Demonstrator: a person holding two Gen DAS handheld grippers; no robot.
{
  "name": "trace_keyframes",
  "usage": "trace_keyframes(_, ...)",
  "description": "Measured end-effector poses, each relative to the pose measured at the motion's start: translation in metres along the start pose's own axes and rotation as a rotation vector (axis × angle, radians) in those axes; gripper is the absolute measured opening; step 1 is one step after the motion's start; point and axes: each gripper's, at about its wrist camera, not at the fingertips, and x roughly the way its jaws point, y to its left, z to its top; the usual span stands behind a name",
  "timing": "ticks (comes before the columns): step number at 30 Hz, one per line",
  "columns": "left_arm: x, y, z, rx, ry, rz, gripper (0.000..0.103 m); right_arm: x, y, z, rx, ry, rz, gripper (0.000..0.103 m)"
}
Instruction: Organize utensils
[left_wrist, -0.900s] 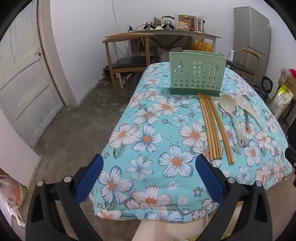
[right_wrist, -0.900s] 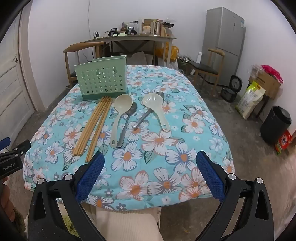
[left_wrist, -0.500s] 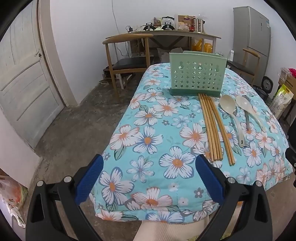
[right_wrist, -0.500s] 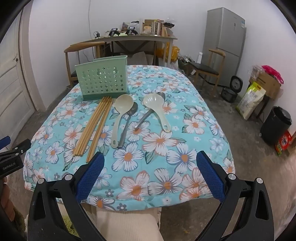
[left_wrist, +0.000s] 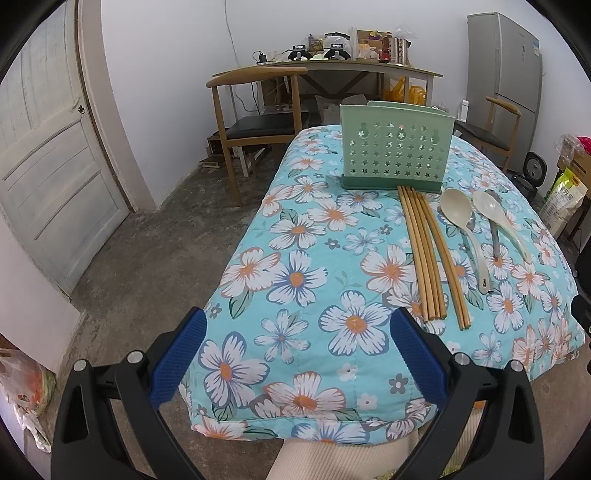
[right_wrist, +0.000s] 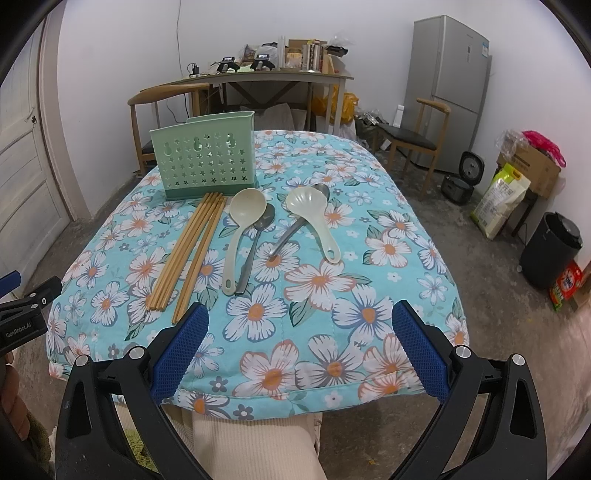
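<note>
Both tongs, left tongs (left_wrist: 295, 354) and right tongs (right_wrist: 299, 343), spread wide, empty, over near table edge. Chopsticks (right_wrist: 188, 254), ladles (right_wrist: 240, 229), metal spoons (right_wrist: 258, 240) lie mid-table, handles toward near edge, easy pickup. Green holder (right_wrist: 205, 162) upright behind, near far-left corner.

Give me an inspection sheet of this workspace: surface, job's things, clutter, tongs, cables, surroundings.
Surface: floral cloth over the table.
Job's things: green holder upright, far side; chopsticks, two pale ladles and two metal spoons lying flat before it.
Clutter: nothing seen on the cloth.
Tongs: left tongs and right tongs both open, empty, at the near edge.
Cables: one on the back wall.
Surroundings: fridge, chairs, cluttered desk, bin.
</note>
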Motion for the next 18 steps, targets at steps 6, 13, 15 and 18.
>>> trace_keyframes(6,0.0,0.0005,0.0003,0.0,0.0,0.0,0.097,-0.0003,-0.0026,-0.0001,0.0,0.001,0.0,0.095)
trace_keyframes(13,0.0,0.0006,0.0004,0.001,-0.001,0.0,0.097,-0.0011,0.0007,-0.0004,0.0,-0.001,-0.001,0.095)
trace_keyframes(15,0.0003,0.0006,0.0003,0.001,0.0,-0.001,0.097,-0.0008,0.0001,-0.0005,-0.001,-0.001,-0.001,0.095)
trace_keyframes(18,0.0004,0.0006,0.0005,0.001,0.001,0.001,0.097,-0.0007,0.0,-0.0003,-0.001,-0.002,-0.001,0.095)
